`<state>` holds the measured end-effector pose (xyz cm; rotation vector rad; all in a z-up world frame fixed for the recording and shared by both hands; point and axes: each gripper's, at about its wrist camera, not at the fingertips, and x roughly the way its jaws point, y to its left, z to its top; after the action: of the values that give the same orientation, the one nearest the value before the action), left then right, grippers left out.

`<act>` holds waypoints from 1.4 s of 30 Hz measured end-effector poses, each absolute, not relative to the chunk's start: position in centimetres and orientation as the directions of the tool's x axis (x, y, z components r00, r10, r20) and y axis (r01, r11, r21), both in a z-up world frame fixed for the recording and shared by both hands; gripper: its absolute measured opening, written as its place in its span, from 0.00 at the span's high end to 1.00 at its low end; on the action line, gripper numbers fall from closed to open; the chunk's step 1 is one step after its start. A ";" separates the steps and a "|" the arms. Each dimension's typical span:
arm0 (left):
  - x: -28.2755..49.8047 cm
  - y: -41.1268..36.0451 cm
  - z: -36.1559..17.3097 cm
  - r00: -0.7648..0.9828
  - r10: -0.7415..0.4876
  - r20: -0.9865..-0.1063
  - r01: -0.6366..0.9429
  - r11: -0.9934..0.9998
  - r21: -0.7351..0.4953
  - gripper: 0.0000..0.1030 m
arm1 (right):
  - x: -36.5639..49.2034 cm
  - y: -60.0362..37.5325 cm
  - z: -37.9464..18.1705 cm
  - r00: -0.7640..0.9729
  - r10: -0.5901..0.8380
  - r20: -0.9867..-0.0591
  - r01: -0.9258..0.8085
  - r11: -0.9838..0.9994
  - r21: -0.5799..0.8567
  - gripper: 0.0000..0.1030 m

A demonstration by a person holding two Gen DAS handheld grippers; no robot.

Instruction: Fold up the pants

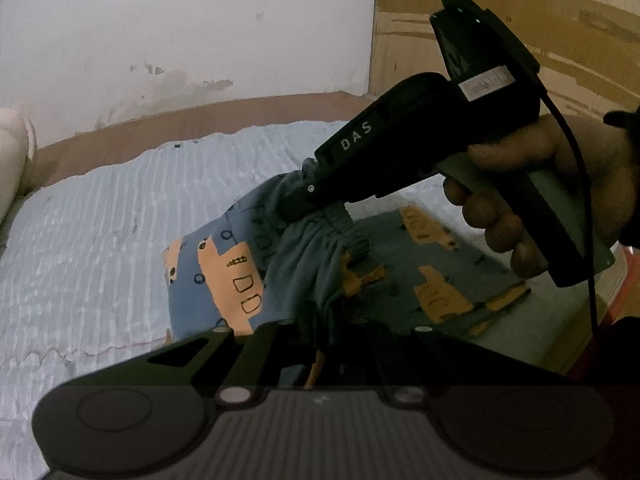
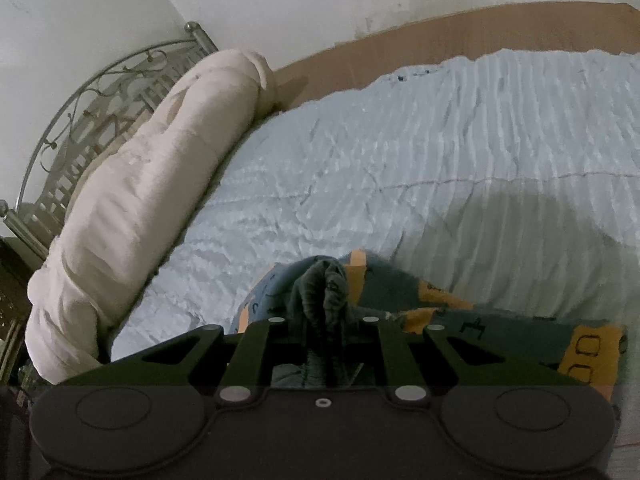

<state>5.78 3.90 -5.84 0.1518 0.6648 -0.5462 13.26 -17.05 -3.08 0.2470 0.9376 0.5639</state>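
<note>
The pants (image 1: 240, 276) are blue with orange truck prints and a gathered elastic waistband (image 1: 340, 236). They hang lifted above the bed. My left gripper (image 1: 320, 340) is shut on bunched pants fabric right at its fingers. My right gripper (image 1: 304, 200), held by a hand, shows in the left wrist view, shut on the waistband from above. In the right wrist view my right gripper (image 2: 324, 320) pinches the bunched waistband (image 2: 324, 284), and the pants (image 2: 500, 320) trail off to the right.
A light blue ribbed bedspread (image 2: 400, 152) covers the bed. A rolled cream blanket (image 2: 140, 184) lies along the metal headboard (image 2: 80, 112) at left. A white wall (image 1: 180, 32) and cardboard (image 1: 500, 20) stand behind the bed.
</note>
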 end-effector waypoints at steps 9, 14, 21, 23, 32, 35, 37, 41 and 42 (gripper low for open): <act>5.9 0.5 -3.5 0.632 -0.522 -0.572 0.593 0.801 -0.075 0.96 | 12.6 -21.5 0.0 0.511 0.559 -0.653 -0.337 0.829 0.446 0.87; 6.0 -4.0 -3.8 0.579 -0.583 -0.570 0.661 0.745 -0.092 0.96 | 12.3 -25.9 0.6 0.529 0.513 -0.676 -0.287 0.858 0.426 0.87; 6.9 -7.8 -6.3 0.512 -0.602 -0.613 0.694 0.710 -0.117 0.96 | 11.9 -29.9 -2.1 0.514 0.450 -0.730 -0.199 0.891 0.409 0.87; 6.9 -8.3 -7.0 0.501 -0.591 -0.632 0.695 0.710 -0.112 0.96 | 11.9 -30.3 -3.4 0.501 0.440 -0.745 -0.175 0.895 0.411 0.86; 4.6 -6.5 -8.2 0.457 -0.589 -0.667 0.720 0.685 -0.112 0.70 | 10.9 -31.7 -5.8 0.518 0.375 -0.769 -0.103 0.920 0.379 0.56; 4.2 -3.7 -7.3 0.491 -0.586 -0.645 0.682 0.719 -0.134 0.62 | 9.5 -33.2 -5.2 0.547 0.387 -0.742 -0.076 0.906 0.417 0.55; 5.0 -1.3 -6.7 0.535 -0.570 -0.624 0.631 0.760 -0.154 0.52 | 8.5 -34.0 -4.9 0.564 0.407 -0.719 -0.059 0.888 0.457 0.53; 8.2 3.0 -6.2 0.621 -0.492 -0.610 0.491 0.851 -0.186 0.39 | 6.6 -34.7 -5.4 0.560 0.447 -0.697 -0.053 0.860 0.508 0.46; 9.2 3.7 -6.3 0.627 -0.480 -0.614 0.463 0.863 -0.202 0.39 | 6.3 -34.6 -5.6 0.557 0.452 -0.697 -0.050 0.856 0.515 0.46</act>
<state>9.16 3.72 -6.25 -0.0253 0.7110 -0.5409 6.32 -34.64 -5.57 0.4722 0.9408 0.3096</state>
